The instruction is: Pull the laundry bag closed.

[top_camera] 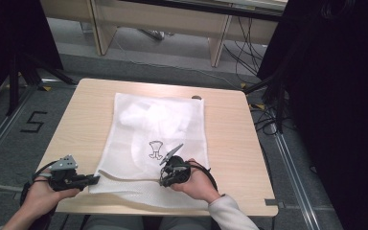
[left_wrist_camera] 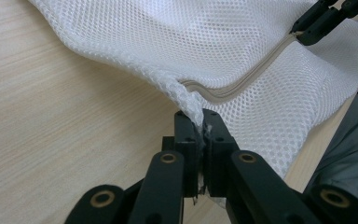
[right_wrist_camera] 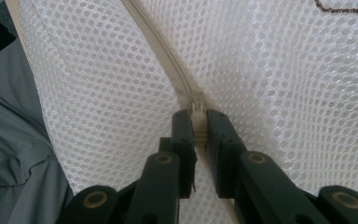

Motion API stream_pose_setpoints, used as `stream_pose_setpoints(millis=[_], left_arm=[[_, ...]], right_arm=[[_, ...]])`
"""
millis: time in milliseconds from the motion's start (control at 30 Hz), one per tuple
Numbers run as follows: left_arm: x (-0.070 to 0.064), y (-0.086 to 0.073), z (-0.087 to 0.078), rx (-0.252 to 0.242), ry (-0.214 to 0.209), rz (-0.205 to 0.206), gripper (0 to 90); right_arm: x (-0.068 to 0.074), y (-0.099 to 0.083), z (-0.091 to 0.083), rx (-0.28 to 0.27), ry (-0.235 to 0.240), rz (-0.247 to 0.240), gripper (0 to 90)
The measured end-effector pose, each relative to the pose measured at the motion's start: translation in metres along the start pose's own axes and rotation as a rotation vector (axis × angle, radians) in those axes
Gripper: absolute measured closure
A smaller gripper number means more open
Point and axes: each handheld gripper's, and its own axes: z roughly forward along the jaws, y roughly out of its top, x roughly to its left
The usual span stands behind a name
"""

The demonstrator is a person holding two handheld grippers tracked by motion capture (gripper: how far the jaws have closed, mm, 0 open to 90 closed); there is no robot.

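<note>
Two black hand-held grippers with paired flat jaws on linked arms, brass-coloured pivot rivets at the joints. Grey three-cornered plate atop the left gripper (top_camera: 96, 178); black cable looping behind the right gripper (top_camera: 164, 178). Pale grey sleeve (top_camera: 230, 213) at the right wrist.

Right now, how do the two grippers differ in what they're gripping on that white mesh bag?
The left gripper pinches the mesh bag at its corner edge; the right gripper is closed on the zipper pull partway along the beige zipper. Both are shut near the bag's front edge.
</note>
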Motion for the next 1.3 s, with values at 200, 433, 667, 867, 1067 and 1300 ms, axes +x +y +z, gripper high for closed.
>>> stream_pose_setpoints(millis=[200, 433, 667, 867, 1067, 1300], left_arm=[[0.001, 0.001, -0.001, 0.025, -0.006, 0.004, 85.5], [0.001, 0.001, -0.001, 0.016, -0.011, -0.002, 85.5], [0.0, 0.0, 0.0, 0.0, -0.001, -0.003, 85.5], [0.001, 0.001, -0.001, 0.021, -0.004, 0.003, 85.5], [0.0, 0.0, 0.0, 0.003, 0.001, 0.001, 85.5], [0.001, 0.001, -0.001, 0.024, -0.011, 0.003, 85.5]], right_arm=[[-0.002, -0.004, 0.001, 0.007, -0.014, 0.005, 82.6], [-0.001, -0.005, -0.003, 0.012, -0.01, 0.03, 82.6], [-0.004, -0.009, -0.005, 0.014, -0.02, 0.031, 82.6], [-0.005, -0.012, -0.007, 0.016, -0.023, 0.035, 82.6], [-0.007, -0.013, -0.007, 0.01, -0.018, 0.023, 82.6], [-0.008, -0.015, -0.008, 0.011, -0.019, 0.025, 82.6]])
